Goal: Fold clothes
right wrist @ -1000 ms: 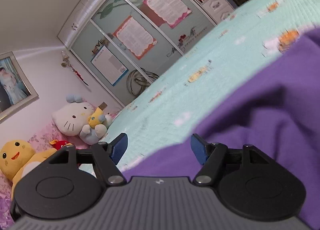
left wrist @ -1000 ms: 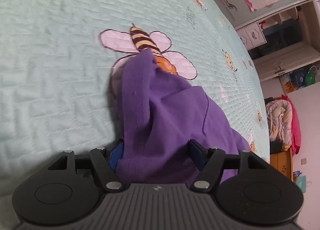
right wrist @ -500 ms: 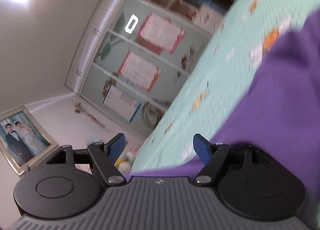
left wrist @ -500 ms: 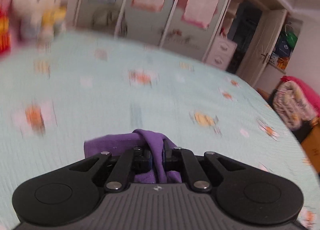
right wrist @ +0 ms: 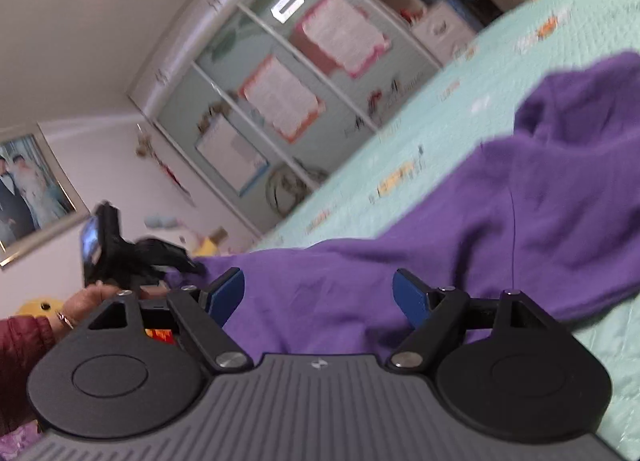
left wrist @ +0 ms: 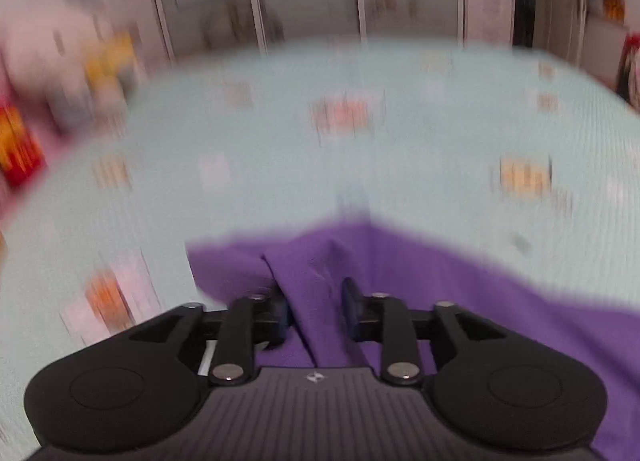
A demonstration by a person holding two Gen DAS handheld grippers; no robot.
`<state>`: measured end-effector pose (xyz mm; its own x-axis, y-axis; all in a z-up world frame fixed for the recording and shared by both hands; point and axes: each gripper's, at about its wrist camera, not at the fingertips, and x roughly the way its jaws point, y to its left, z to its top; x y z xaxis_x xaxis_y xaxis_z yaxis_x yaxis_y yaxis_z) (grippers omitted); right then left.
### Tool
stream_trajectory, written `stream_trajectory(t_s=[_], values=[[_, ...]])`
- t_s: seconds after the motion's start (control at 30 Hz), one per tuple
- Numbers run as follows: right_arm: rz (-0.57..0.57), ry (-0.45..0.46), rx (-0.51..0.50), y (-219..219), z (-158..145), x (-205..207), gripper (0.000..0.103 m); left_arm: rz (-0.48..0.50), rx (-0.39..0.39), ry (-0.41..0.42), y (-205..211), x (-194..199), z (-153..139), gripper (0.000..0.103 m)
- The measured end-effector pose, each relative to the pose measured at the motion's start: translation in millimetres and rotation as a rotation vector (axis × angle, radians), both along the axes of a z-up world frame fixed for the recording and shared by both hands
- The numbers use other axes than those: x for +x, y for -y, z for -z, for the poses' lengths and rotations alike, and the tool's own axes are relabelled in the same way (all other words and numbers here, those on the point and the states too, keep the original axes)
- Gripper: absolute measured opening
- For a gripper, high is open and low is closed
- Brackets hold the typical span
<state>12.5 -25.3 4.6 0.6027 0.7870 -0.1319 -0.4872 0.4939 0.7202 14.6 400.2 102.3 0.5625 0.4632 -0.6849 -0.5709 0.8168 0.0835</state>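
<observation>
The left gripper (left wrist: 314, 311) has a raised fold of the purple garment (left wrist: 460, 301) running up between its fingers; its jaws are opening, and a gap shows beside the right-hand pad, so the pads no longer press the cloth. Ahead of this gripper the mint-green quilted bedspread (left wrist: 280, 165) stretches away (badly blurred), with a wardrobe behind it. The rest of the garment trails off to the gripper's right.

The right gripper (right wrist: 320, 295) stands wide apart, holding nothing: purple cloth lies on the bed beyond its blue pads and spreads ahead and to the right. To its left, the person's hand (right wrist: 86, 297) and dark red sleeve (right wrist: 22, 345) appear, carrying the other gripper at the garment's far end.
</observation>
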Motion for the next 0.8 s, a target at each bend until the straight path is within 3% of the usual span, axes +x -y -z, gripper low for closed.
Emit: stream_trajectory(t_s=[0.07,0.2,0.37,0.43,0.5,0.57,0.63,0.8], values=[[-0.006,-0.013,-0.007,-2,1,1,0.081,-0.019,-0.082,-0.033,-8,-20,26,0.034],[-0.009,-0.025,0.0,-3,-1,3,0.081,-0.068,-0.144,0.054,0,-97,33,0.057],[-0.016,-0.032,0.014,-5,-1,2,0.081,-0.144,-0.31,0.107,16,-186,38,0.069],[-0.022,-0.037,0.024,-5,-1,3,0.081,-0.209,-0.473,0.149,22,-219,47,0.07],[-0.036,-0.041,0.035,-6,-2,4,0.081,-0.189,-0.649,0.197,33,-240,61,0.071],[-0.061,-0.041,0.048,-7,-2,3,0.081,-0.165,-0.755,0.217,47,-246,71,0.071],[-0.076,-0.04,0.044,-8,-2,1,0.081,-0.16,-0.808,0.27,57,-241,73,0.072],[-0.079,-0.05,0.041,-9,-2,2,0.081,-0.097,-0.847,0.273,58,-213,70,0.074]])
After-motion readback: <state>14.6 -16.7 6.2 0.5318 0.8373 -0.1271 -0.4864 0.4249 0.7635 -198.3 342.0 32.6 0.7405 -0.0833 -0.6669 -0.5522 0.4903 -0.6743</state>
